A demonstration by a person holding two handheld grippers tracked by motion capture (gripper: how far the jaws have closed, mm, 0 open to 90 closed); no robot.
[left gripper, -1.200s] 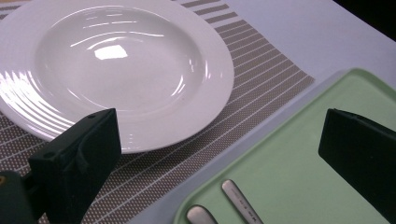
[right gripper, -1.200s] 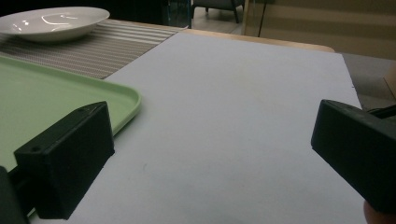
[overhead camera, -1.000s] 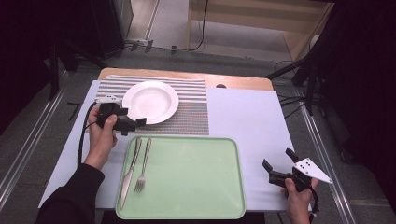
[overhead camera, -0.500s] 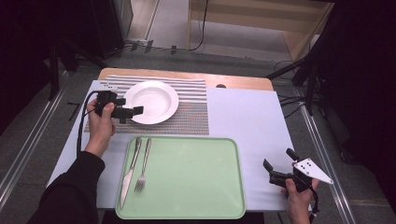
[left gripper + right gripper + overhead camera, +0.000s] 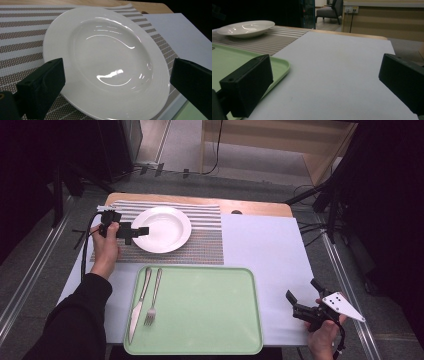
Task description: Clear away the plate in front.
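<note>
— Where is the left gripper (image 5: 131, 232)?

— Near the far left corner of the table (image 5: 260, 245), held out on a dark-sleeved left forearm (image 5: 75, 320) that comes up from the near left edge. The left hand (image 5: 106, 251) wraps its body from below, and the jaws point right, level with the tabletop.

— Open?

— Yes; in the left gripper view the two black jaws stand wide apart with nothing between them.

— And the right gripper (image 5: 306, 306)?

— At the near right corner, close to the table's near edge. The right hand (image 5: 324, 335) holds it low, jaws aimed left and away, spread wide and empty. Its grey three-cornered plate (image 5: 342, 306) sits on top.
</note>
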